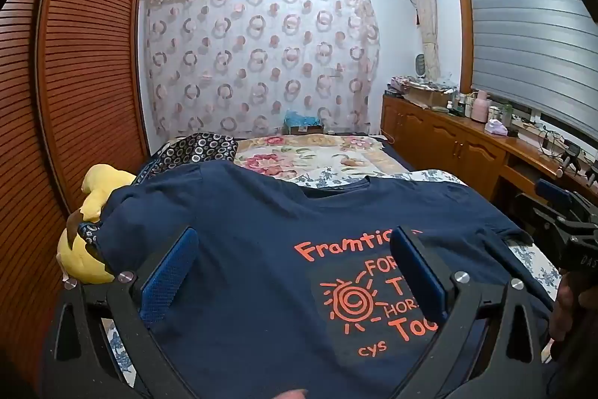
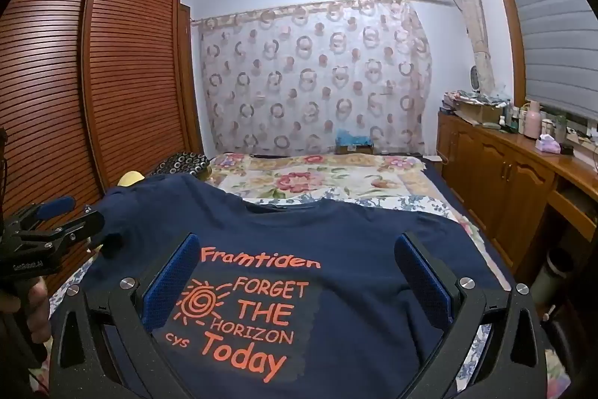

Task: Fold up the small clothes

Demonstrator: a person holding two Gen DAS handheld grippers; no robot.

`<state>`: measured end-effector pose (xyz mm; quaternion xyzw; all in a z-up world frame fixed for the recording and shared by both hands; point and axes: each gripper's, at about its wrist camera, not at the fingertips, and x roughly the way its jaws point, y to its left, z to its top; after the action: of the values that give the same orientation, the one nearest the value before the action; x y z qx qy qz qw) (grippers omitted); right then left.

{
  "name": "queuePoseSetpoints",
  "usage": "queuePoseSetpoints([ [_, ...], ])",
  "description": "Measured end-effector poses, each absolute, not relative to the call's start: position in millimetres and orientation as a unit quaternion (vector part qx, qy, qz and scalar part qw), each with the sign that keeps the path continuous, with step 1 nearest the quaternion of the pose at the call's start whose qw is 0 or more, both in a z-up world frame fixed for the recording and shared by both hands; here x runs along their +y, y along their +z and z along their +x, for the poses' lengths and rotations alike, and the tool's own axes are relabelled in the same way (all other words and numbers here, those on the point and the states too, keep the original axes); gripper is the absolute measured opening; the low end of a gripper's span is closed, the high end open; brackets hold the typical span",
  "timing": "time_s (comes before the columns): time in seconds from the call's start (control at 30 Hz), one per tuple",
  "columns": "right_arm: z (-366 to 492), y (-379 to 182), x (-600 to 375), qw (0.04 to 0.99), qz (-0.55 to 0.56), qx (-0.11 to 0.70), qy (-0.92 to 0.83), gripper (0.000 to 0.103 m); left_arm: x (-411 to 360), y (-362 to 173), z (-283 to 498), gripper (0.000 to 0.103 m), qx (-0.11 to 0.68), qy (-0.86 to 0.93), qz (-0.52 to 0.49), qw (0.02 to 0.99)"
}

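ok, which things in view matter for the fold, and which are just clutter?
For the job:
- navy T-shirt, spread flat on the bed
- left gripper, jaws open
- right gripper, jaws open

Lying about:
- yellow plush toy
- patterned pillow
- bottles on the sideboard

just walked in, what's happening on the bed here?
A person holds a gripper in each hand over a navy T-shirt spread print-up on the bed. The left gripper and right gripper are both wide open above the shirt, gripping nothing. The shirt lies flat with no fold made. Its left sleeve drapes over a yellow plush toy by the wardrobe.
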<state>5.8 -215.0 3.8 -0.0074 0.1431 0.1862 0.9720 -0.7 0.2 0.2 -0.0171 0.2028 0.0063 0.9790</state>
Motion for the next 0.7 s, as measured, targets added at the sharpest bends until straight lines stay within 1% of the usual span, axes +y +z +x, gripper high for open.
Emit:
queuePoseSetpoints([
  [0.7,4.3,5.3,-214.8,0.972,-0.006,0.142,0.187,0.103,-3.7,5.8,-2.1,0.103,0.201,0.009,-0.011,0.979],
])
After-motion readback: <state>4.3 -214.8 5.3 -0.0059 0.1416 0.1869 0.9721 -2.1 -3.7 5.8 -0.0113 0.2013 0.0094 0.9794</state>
